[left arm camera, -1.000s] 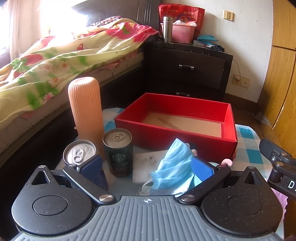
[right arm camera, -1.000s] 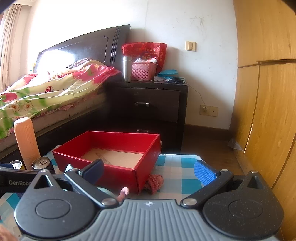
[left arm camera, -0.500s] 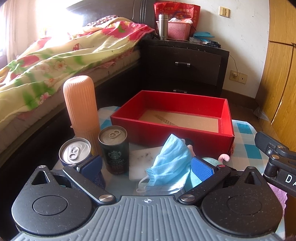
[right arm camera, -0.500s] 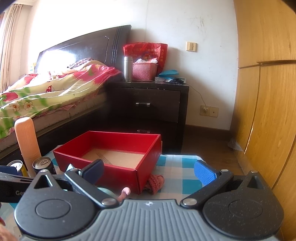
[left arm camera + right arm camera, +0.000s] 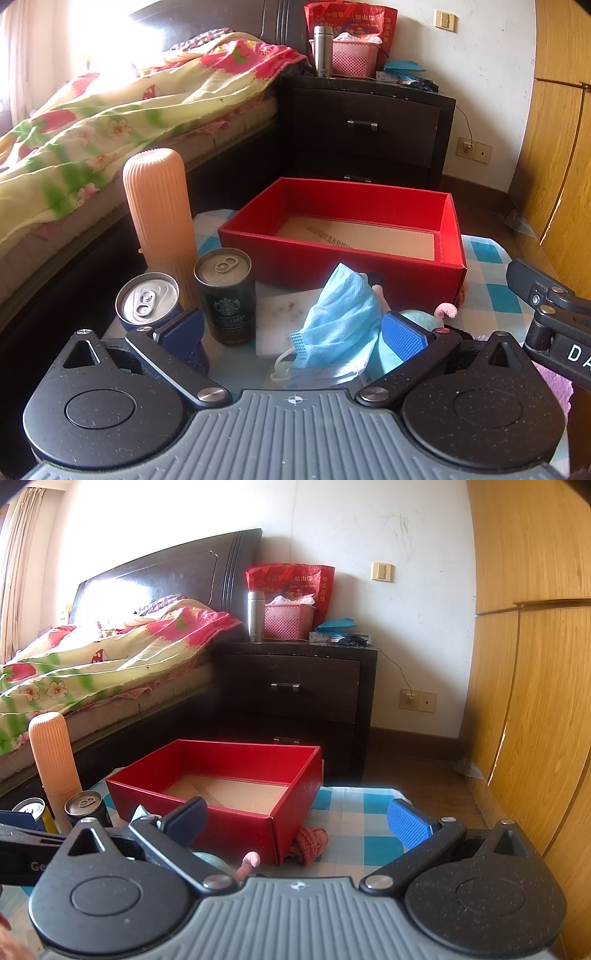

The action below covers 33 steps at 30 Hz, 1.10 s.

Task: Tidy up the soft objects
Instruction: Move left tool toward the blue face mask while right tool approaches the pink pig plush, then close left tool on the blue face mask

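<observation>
A crumpled light-blue face mask (image 5: 340,317) lies on the table between the fingers of my left gripper (image 5: 291,328), leaning by the right finger; the jaws stand wide open around it. Behind it sits an empty red box (image 5: 332,258) with a cardboard floor. A teal and pink plush toy (image 5: 428,317) lies before the box's near right corner, partly hidden. My right gripper (image 5: 295,818) is open with nothing in it, held above the checked tablecloth (image 5: 362,819). A reddish knitted item (image 5: 308,843) rests against the box (image 5: 240,830) corner.
A tall peach ribbed cylinder (image 5: 159,210), a dark coffee can (image 5: 225,295) and a silver-topped can (image 5: 147,299) stand left of the mask. A white slab (image 5: 284,317) lies under it. Bed at left, dark nightstand (image 5: 295,690) behind, wooden wardrobe (image 5: 535,701) at right.
The left gripper has risen and pulled back a little, so the box and cans sit slightly lower and farther off. Both grippers stay open; the mask has not moved.
</observation>
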{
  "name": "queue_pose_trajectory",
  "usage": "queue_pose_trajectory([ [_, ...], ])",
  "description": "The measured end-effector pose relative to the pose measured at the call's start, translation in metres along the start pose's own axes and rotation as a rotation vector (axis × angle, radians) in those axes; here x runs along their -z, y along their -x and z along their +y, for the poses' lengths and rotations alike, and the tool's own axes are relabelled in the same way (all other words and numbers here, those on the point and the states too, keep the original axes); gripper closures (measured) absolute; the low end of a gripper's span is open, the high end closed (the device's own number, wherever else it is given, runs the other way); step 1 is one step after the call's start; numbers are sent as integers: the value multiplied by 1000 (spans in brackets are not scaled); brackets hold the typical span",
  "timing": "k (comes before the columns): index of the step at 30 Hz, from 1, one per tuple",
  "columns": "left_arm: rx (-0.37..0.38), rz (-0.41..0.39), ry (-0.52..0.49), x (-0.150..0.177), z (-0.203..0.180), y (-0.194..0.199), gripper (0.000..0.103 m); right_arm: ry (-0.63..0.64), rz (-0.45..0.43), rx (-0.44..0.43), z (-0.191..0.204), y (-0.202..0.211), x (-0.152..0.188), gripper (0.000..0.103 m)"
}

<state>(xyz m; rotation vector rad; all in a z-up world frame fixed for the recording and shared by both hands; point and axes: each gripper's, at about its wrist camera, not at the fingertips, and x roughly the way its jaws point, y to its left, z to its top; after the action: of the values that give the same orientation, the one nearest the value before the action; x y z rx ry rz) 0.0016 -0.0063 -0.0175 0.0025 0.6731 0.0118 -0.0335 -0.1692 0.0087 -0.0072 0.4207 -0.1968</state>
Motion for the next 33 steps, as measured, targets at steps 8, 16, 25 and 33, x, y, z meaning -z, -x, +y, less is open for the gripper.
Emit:
queue_pose_trajectory([
  [8,1,0,-1,0,0,0,5,1,2,-1,0,-1,0,18],
  [16,2,4,-6,0,2,-1,5,-5,14,-5,-2,-3,1,18],
  [25,4,8,-50,4,12,-4,5,12,81,-44,-6,-3,12,18],
  [33,-3,14,-39,5,29,-7,5,126,180,-116,4,-5,39,18],
])
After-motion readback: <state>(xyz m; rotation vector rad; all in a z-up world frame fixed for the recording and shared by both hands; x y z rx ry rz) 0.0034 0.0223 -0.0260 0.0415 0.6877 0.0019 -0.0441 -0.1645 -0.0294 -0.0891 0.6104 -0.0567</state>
